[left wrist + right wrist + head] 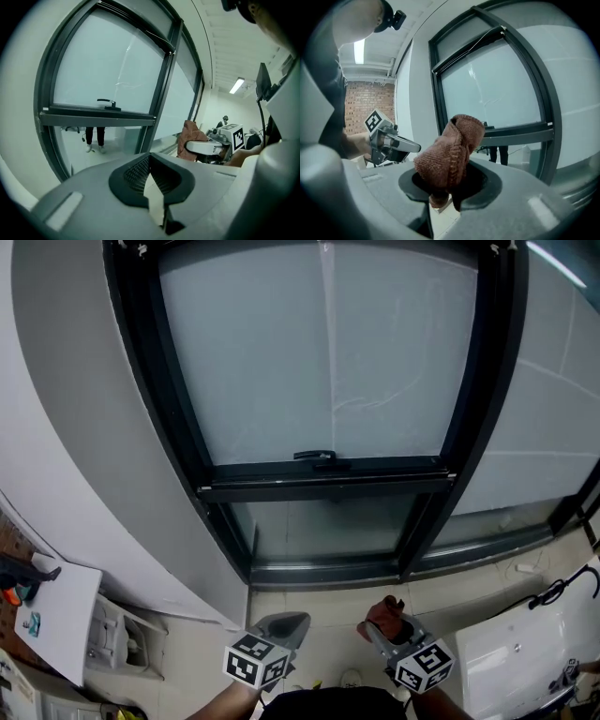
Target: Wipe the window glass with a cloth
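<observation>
The window glass (319,352) fills the upper head view, set in a dark frame with a black handle (317,457) on its lower rail. A brown knitted cloth (450,152) bunches up out of my right gripper (447,187), which is shut on it. In the head view that gripper (375,626) and the cloth (384,613) sit low, well short of the glass. My left gripper (286,622) is beside it on the left. Seen from its own camera, the left gripper (152,176) has its jaws together with nothing between them.
A lower pane (328,526) sits under the rail, and a person's legs (93,136) show beyond it. A grey wall (84,427) runs down the left. A white cabinet (66,615) stands at lower left, a white unit (525,652) and a black cable (562,589) at lower right.
</observation>
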{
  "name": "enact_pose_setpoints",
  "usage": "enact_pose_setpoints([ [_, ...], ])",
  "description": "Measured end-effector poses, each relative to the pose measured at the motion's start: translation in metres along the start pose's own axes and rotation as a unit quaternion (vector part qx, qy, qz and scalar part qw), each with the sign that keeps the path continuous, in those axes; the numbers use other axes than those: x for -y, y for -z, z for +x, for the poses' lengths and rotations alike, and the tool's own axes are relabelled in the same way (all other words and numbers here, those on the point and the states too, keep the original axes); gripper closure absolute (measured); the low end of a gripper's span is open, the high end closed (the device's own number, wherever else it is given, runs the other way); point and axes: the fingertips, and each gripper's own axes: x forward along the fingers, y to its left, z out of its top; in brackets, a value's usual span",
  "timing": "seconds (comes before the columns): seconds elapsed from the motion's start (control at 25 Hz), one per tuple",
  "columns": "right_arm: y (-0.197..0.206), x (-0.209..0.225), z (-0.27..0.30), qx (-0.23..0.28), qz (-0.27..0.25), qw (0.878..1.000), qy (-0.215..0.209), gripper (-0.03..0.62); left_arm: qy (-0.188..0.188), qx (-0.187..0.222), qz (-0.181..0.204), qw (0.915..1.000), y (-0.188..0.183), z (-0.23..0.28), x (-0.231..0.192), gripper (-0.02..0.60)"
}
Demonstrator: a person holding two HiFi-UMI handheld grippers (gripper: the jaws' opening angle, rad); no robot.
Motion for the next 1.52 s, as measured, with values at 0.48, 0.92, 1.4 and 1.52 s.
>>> enact_pose_setpoints([
  [0.48, 0.0, -0.07, -0.008, 0.002, -0.041, 0.999, 0.012, 0.488, 0.019, -0.008, 0.014, 0.9997, 0.026, -0.039, -0.011, 0.565],
  [0.92, -0.012, -0.036, -0.026, -0.005, -0.064, 0.998, -0.009, 0.488, -0.012, 0.028, 0.012, 0.9995, -0.007, -0.022, 0.009, 0.565],
  [1.4, 0.0, -0.022, -0.037, 0.0, -0.043, 0.999, -0.019, 0.488, -0.019, 0.015, 0.013, 0.9996, 0.0, -0.013, 0.029, 0.565],
  [1.52, -0.001, -0.021, -0.038, 0.002, -0.043, 0.999, -0.018, 0.488, -0.019, 0.016, 0.014, 0.9996, -0.002, -0.012, 0.03, 0.565],
])
